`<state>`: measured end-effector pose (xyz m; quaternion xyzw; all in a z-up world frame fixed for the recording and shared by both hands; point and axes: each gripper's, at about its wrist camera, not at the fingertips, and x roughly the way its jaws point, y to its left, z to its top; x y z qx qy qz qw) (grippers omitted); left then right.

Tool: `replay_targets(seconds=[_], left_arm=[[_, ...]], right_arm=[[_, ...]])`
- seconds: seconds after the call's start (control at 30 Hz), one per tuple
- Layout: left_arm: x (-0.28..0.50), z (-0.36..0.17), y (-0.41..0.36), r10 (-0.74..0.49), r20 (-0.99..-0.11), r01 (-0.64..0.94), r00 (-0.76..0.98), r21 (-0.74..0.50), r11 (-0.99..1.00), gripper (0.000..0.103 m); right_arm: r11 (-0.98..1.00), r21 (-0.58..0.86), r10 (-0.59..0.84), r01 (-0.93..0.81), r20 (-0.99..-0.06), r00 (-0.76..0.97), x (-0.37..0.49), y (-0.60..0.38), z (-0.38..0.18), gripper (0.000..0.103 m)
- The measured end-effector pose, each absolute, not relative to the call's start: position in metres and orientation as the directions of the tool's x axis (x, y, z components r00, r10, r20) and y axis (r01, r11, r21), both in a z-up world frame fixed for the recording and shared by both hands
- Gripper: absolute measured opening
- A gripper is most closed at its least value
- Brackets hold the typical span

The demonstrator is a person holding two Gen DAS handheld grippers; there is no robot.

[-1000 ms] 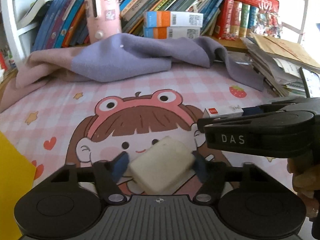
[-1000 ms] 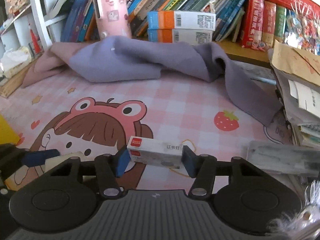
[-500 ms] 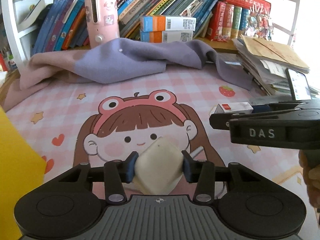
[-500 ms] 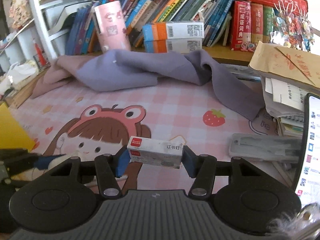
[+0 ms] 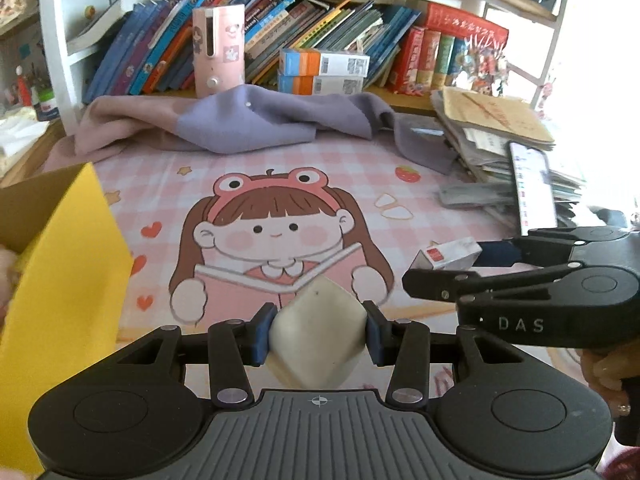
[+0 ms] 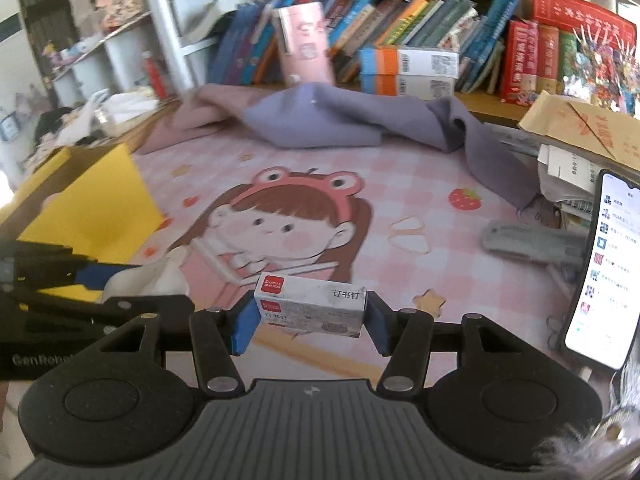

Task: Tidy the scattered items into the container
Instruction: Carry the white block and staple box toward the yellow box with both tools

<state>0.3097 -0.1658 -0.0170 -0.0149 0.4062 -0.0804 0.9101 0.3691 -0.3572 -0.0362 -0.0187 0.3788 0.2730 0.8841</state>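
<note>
My left gripper (image 5: 316, 336) is shut on a cream white eraser block (image 5: 318, 336), held corner up above the cartoon mat. The right gripper (image 6: 310, 320) is shut on a small white staple box (image 6: 312, 306) with a red label. In the left wrist view the right gripper (image 5: 460, 266) reaches in from the right with the staple box (image 5: 448, 254) at its tips. In the right wrist view the left gripper's fingers (image 6: 96, 272) come in from the left with the eraser (image 6: 148, 276). A yellow cardboard box (image 5: 60, 280) stands open at the left, also the yellow box (image 6: 88, 204).
A purple and pink cloth (image 5: 248, 120) lies bunched at the back of the mat, before a shelf of books (image 5: 320, 52). Piled papers (image 5: 492, 132) and a lit phone (image 6: 600, 264) stand at the right. A grey flat case (image 6: 532, 240) and rubber bands (image 6: 408, 232) lie on the mat.
The left gripper closed onto the eraser. Both grippers lifted their items off the mat and drew back, and the yellow box came further into view on the left.
</note>
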Motion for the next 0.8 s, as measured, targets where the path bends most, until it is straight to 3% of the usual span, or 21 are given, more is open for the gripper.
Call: replay_targets(seconds=[0.6, 0.8], left_arm=[[0.223, 0.03, -0.136, -0.327, -0.631, 0.288, 0.704, -0.167, 0.943, 0.043], [0.199, 0.036, -0.112, -0.37, -0.59, 0.354, 0.718, -0.149, 0.923, 0.042]], right_arm=[[0.867, 0.137, 0.43, -0.479, -0.691, 0.581, 0.278, -0.344, 0.008, 0.053], [0.899, 0.108, 0.385, -0.424, -0.655, 0.65, 0.25, -0.321, 0.024, 0.053]])
